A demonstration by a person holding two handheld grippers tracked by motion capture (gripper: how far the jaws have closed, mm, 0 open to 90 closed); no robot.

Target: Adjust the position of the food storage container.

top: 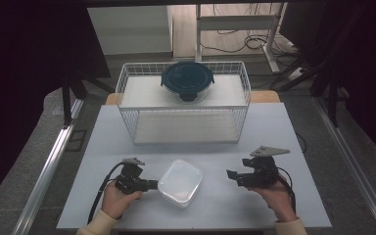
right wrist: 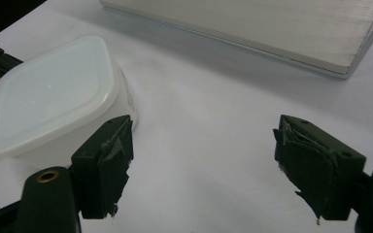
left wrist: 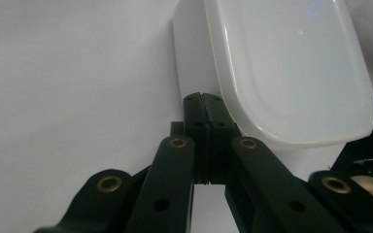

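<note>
A translucent white lidded container (top: 180,182) lies on the white table (top: 215,147), near the front edge and between the 2 hands. The left gripper (top: 152,185) points right at it with its jaws pressed together, nothing between them; in the left gripper view (left wrist: 203,102) the closed tips sit right at the container's (left wrist: 291,73) near wall, just under the lid's rim, though whether they actually touch it is hard to tell from this angle. The right gripper (top: 231,175) is held to the container's right, apart from it, jaws spread wide and empty; in the right gripper view (right wrist: 201,160) bare table shows between the 2 pads, and the container (right wrist: 48,97) lies off to the left. Farther back stands a white wire basket (top: 127,93) with a dark round lidded bowl (top: 187,81) resting on top.
</note>
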